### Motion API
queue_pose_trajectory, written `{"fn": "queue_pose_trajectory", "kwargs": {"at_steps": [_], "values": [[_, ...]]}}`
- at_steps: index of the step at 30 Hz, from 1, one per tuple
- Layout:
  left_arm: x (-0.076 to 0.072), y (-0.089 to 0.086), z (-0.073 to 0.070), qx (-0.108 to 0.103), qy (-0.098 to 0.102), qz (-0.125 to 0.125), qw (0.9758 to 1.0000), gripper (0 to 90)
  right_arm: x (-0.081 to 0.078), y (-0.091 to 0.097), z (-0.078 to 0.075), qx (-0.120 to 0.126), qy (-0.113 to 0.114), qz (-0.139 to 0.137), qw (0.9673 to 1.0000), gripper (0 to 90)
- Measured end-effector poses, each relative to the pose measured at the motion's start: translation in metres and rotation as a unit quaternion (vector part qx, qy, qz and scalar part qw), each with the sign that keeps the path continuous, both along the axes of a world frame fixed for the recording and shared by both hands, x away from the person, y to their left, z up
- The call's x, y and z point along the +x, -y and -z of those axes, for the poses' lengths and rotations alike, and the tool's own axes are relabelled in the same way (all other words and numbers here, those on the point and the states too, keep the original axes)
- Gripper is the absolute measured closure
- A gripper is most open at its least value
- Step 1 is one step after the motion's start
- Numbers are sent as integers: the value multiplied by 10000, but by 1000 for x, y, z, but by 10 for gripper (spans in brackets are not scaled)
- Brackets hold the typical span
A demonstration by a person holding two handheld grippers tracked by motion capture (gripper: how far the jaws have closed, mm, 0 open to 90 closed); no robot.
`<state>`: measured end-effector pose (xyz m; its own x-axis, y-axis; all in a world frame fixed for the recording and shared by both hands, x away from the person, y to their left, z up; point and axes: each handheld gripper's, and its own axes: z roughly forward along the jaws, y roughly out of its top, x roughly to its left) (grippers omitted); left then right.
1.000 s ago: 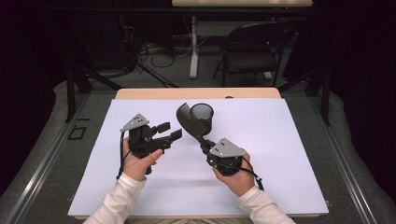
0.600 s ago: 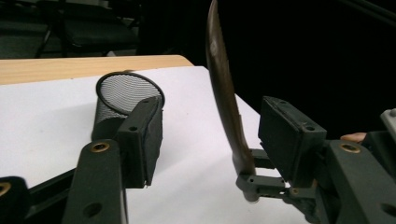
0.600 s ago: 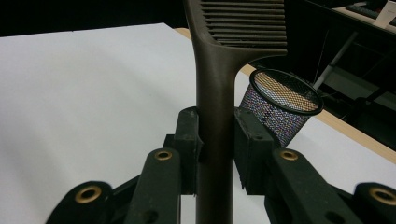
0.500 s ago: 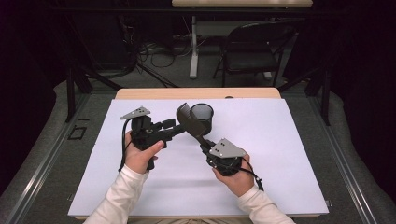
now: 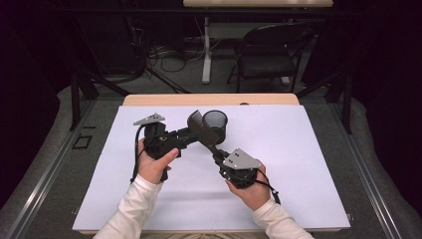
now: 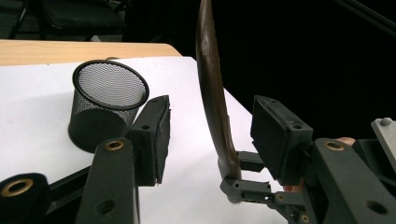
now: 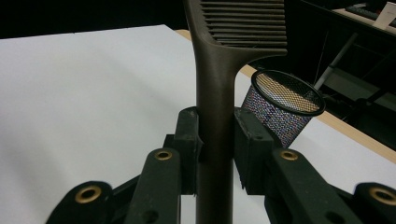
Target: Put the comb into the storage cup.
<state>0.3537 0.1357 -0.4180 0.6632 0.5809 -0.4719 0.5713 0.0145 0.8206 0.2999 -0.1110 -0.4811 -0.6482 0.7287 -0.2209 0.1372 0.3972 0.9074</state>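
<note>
A dark brown slotted spatula [image 5: 200, 127] is held off the table, its handle [image 7: 214, 140] clamped by my right gripper [image 5: 217, 155], which is shut on it. My left gripper [image 5: 191, 135] reaches in from the left. Its jaws stand either side of the spatula's handle [image 6: 214, 98] and have just been closing. Both pads [image 6: 158, 133] are apart from the handle, so this gripper is open. A black mesh cup [image 5: 216, 124] stands upright on the white sheet just behind the spatula's head, and is visible in the left gripper view [image 6: 105, 105] and the right gripper view [image 7: 284, 106].
The white sheet [image 5: 303, 159] covers most of the wooden table [image 5: 164, 99]. Beyond the table's far edge stand a black chair [image 5: 271, 52], a table leg and floor cables. The sheet lies bare left, right and in front of the hands.
My left gripper has moved right and slightly up, so its jaws now straddle the spatula handle and stand narrower. The right gripper and the spatula have kept still.
</note>
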Motion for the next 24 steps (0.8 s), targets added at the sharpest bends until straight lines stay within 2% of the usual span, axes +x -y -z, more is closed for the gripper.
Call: {"fn": "queue_pose_trajectory", "kwargs": {"at_steps": [7,10,24], "values": [[1,-2,4,-44,-94,51,9999,532,-2,-4,3,-25,-13,-64,10000,728],[1,-4,4,-131,-135,33,9998,558,-4,-6,4,-33,-37,-100,9999,728],[1,-9,7,-143,-134,-54,9998,656,-8,-14,9,-5,-172,-292,9994,728]]}}
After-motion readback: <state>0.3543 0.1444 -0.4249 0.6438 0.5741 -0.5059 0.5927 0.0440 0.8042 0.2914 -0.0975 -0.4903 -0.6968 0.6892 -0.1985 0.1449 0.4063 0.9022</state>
